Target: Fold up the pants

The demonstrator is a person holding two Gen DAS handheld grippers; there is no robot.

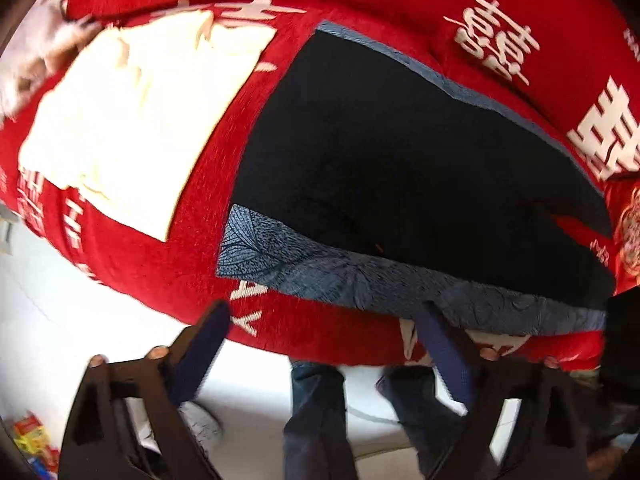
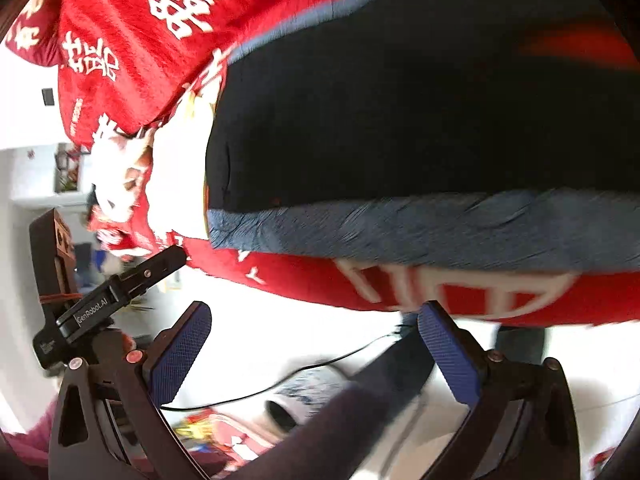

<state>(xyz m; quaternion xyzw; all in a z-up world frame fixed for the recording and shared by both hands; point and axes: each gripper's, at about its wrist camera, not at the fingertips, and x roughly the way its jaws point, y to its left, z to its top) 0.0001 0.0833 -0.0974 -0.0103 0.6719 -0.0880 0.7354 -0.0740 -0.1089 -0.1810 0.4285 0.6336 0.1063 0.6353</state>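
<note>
Dark navy pants (image 1: 400,168) lie flat on a red blanket (image 1: 160,264), with a blue patterned band (image 1: 360,280) along their near edge. They also fill the right wrist view (image 2: 400,120), band (image 2: 400,228) nearest. My left gripper (image 1: 324,320) is open and empty, hovering just short of the band at the blanket's edge. My right gripper (image 2: 312,320) is open and empty, just below the blanket's near edge. The left gripper's body (image 2: 120,288) shows at the left of the right wrist view.
A folded cream cloth (image 1: 132,120) lies on the blanket left of the pants. The person's legs in jeans (image 1: 320,420) stand below the edge on a white floor (image 1: 60,320). A black cable (image 2: 300,376) and colourful packages (image 1: 32,440) lie on the floor.
</note>
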